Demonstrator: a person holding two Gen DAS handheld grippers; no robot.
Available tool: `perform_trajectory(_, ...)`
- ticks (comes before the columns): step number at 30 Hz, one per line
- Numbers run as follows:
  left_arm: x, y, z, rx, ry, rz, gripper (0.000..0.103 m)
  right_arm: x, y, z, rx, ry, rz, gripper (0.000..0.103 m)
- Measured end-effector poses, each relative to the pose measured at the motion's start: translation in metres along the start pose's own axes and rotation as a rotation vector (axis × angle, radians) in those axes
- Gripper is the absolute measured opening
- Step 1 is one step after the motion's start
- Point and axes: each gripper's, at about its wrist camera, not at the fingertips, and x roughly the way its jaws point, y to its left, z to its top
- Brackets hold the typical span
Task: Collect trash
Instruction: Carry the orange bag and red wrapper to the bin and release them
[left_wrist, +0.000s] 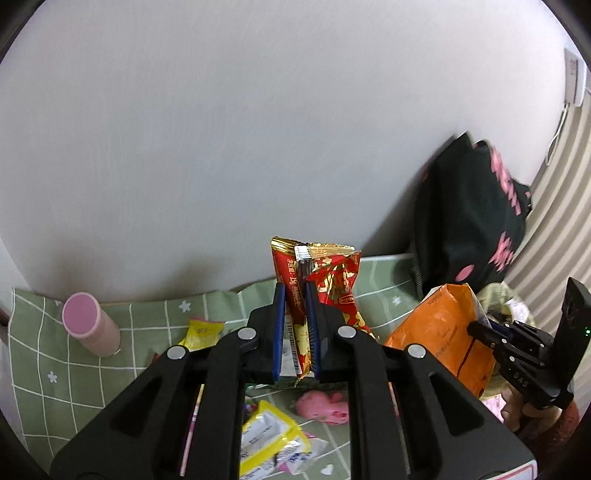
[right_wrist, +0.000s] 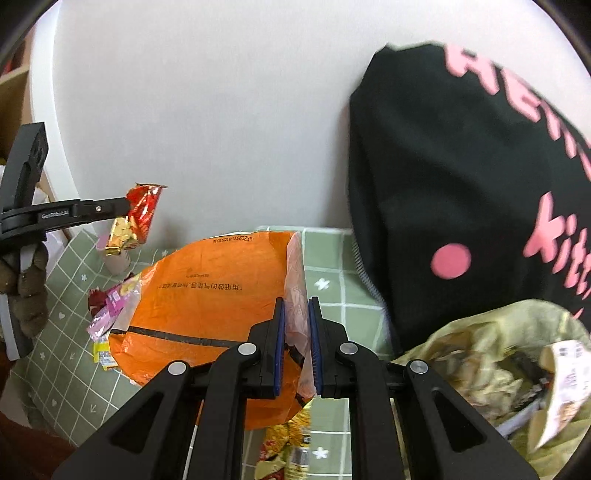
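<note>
Both cams are riding right on the grippers, looking forward and down along the fingers at the green checked tablecloth (left_wrist: 92, 373) and white wall (left_wrist: 221, 147), super close. The left one is facing the table's left-middle, the right one is sitting further right. Both are catching the orange bag (left_wrist: 439, 336) (right_wrist: 207, 295), the black bag (left_wrist: 469, 210) (right_wrist: 461, 184), and each other's gripper at the edge.

Black hand-held gripper (left_wrist: 295, 295), blue pads (left_wrist: 279, 325), silver pivot screws, brown fuzzy sleeve (right_wrist: 31, 295)

A home room: a green checked cloth (left_wrist: 92, 369) against a plain wall (left_wrist: 258, 129), a black printed bag (right_wrist: 461, 184) alongside.
</note>
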Motion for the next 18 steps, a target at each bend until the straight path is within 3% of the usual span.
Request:
perform_trajectory(7,-0.007,-0.044,0.012,0.064,-0.026,-0.086,0.011,-0.046,-0.037,0.004,0.019,-0.075,-0.116,0.013)
perform_trajectory(18,0.016,-0.16,0.013,0.226,0.005,-0.278,0.011,-0.117,-0.135,-0.012,0.123,-0.121,-0.371,0.013)
